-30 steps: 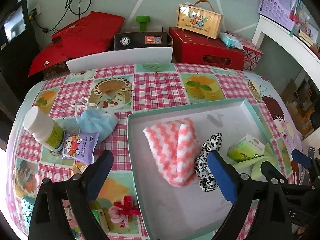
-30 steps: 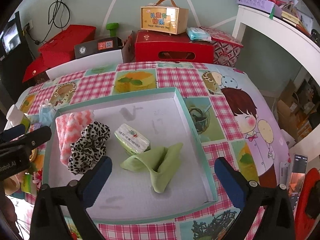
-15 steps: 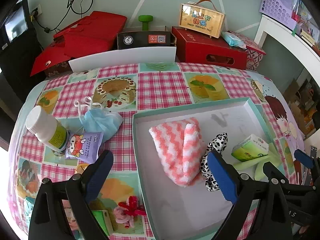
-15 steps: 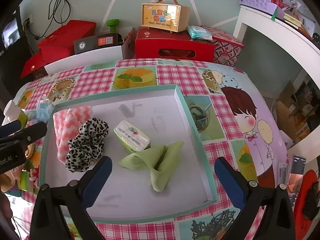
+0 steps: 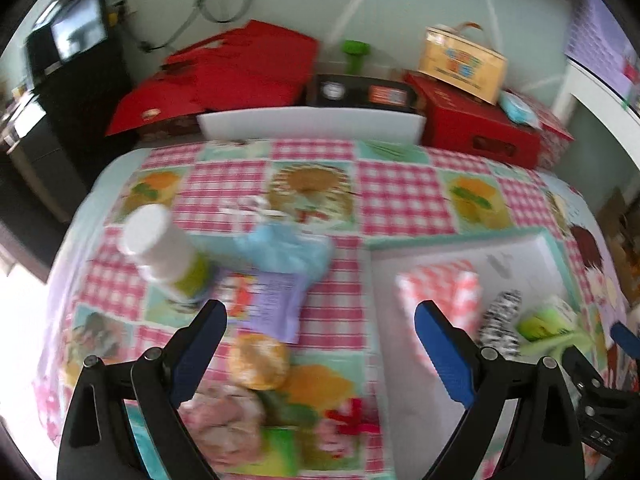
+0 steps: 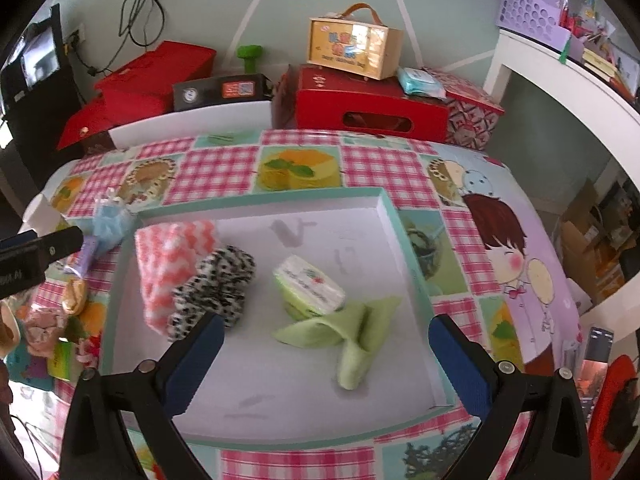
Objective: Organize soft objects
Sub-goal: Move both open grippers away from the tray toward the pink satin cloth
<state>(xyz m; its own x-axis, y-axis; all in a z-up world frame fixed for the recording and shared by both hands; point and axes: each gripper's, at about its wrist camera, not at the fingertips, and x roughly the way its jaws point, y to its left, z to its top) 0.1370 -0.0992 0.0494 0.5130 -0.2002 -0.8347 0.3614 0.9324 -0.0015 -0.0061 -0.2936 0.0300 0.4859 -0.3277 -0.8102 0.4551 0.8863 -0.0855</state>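
A teal-rimmed white tray (image 6: pixel 280 200) holds a pink-and-white zigzag towel (image 6: pixel 172 256), a leopard scrunchie (image 6: pixel 216 288), a green tissue pack (image 6: pixel 310 286) and a folded green cloth (image 6: pixel 352 332). My right gripper (image 6: pixel 326 332) hovers open and empty over the tray's near half. Left of the tray (image 5: pixel 440 240) lie a blue face mask (image 5: pixel 284 248), a purple packet (image 5: pixel 272 300), a yellow round piece (image 5: pixel 258 364) and a pink fluffy item (image 5: pixel 224 420). My left gripper (image 5: pixel 318 320) hangs open above these, holding nothing. The left wrist view is motion-blurred.
A white bottle (image 5: pixel 160 248) stands at the left of the loose items. A red flower clip (image 5: pixel 352 416) and a green item (image 5: pixel 280 452) lie near the front edge. Red boxes (image 6: pixel 360 100) and a white chair back (image 6: pixel 188 124) stand behind the table.
My left gripper has swung left, from over the tray to above the loose items beside it, and its view is now blurred. The right gripper has barely shifted.
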